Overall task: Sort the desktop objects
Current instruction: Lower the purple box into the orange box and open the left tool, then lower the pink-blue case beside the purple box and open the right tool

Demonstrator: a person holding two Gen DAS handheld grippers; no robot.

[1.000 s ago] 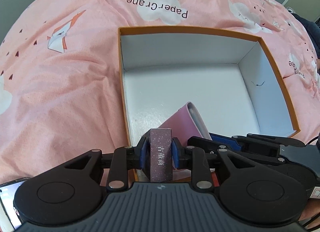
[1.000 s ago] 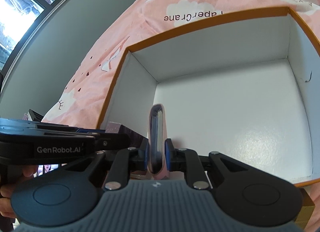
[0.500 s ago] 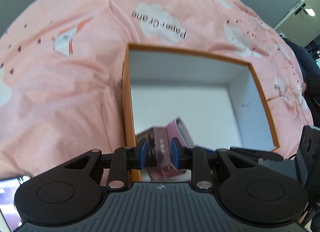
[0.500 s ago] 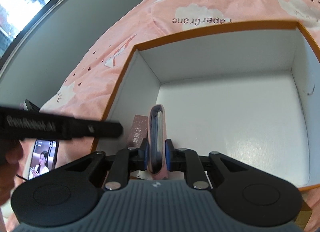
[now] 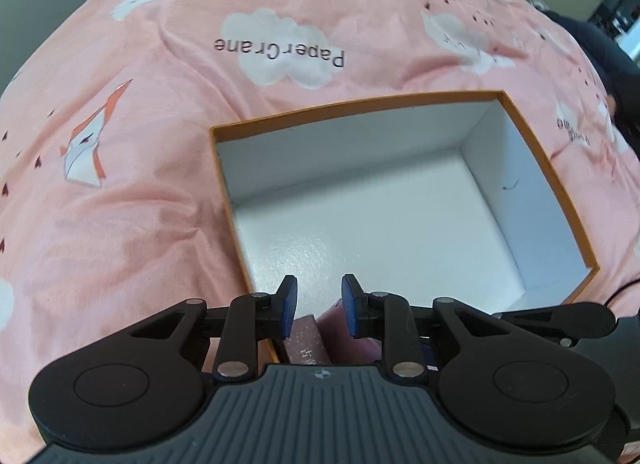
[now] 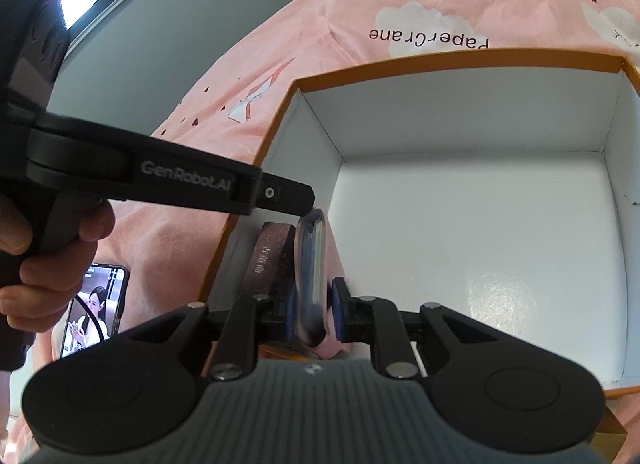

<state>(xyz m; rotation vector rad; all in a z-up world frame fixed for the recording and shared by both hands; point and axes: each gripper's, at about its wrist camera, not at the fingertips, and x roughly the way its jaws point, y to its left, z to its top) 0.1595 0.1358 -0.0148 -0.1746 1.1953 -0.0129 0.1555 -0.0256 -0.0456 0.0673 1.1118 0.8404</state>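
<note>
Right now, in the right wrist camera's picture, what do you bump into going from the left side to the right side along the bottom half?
A person's hand → phone lying on the pink cloth → brown box → pink case pinched in the right gripper → white floor of the orange box.

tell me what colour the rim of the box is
Orange, with white inside walls; the box rim shows best in the left wrist view.
</note>
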